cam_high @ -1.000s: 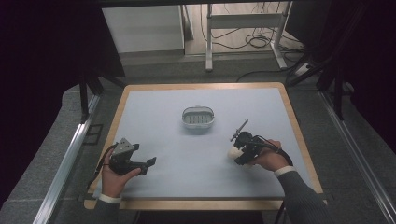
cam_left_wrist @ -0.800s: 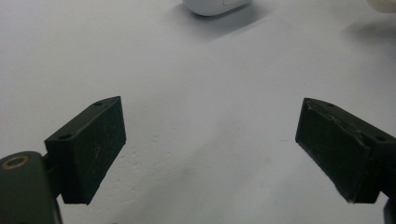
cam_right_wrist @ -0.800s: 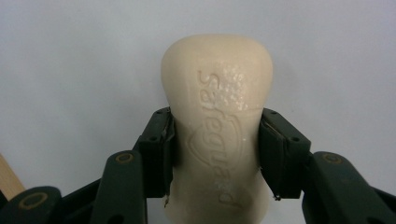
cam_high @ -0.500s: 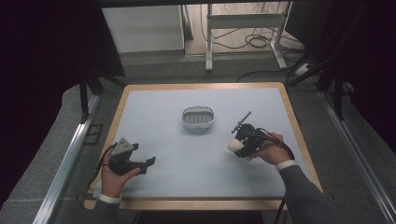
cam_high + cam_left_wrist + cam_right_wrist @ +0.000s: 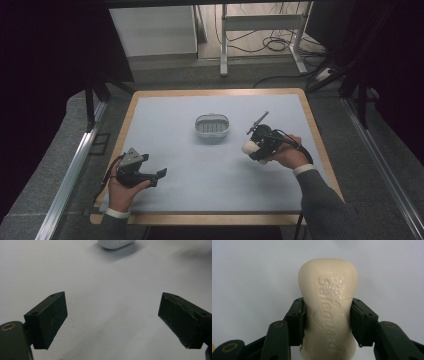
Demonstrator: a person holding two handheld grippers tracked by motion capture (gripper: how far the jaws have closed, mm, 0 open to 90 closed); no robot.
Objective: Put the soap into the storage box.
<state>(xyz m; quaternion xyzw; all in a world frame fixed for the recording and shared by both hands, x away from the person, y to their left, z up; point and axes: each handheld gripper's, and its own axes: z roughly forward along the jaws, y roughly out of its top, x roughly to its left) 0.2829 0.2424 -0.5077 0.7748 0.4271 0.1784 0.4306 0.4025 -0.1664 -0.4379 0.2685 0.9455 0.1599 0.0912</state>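
A cream bar of soap (image 5: pixel 328 307) is clamped between the 2 black jaws of the right gripper (image 5: pixel 327 322), whose pads press on its narrowed middle from both sides. In the right gripper view the bar stands lengthwise between the jaws, its rounded end pointing away from the camera and raised lettering visible on its upper face. In the high view the right gripper (image 5: pixel 256 146) is held in the person's right hand (image 5: pixel 286 152) above the right half of the table (image 5: pixel 165 100), with the soap (image 5: pixel 248 147) seen as a pale lump at its tip, just to the right of a small oval soap dish (image 5: pixel 212 127) and apart from it. The dish sits near the middle of the table's pale blue top, a little toward the far side. The left gripper (image 5: pixel 159 176) is held low by the left hand (image 5: pixel 122 187) near the front left corner of the table, well apart from the dish. In the left gripper view its 2 jaws stand wide apart with nothing between them, over bare tabletop, and the dish's white rim (image 5: pixel 115 243) is seen at the top edge.
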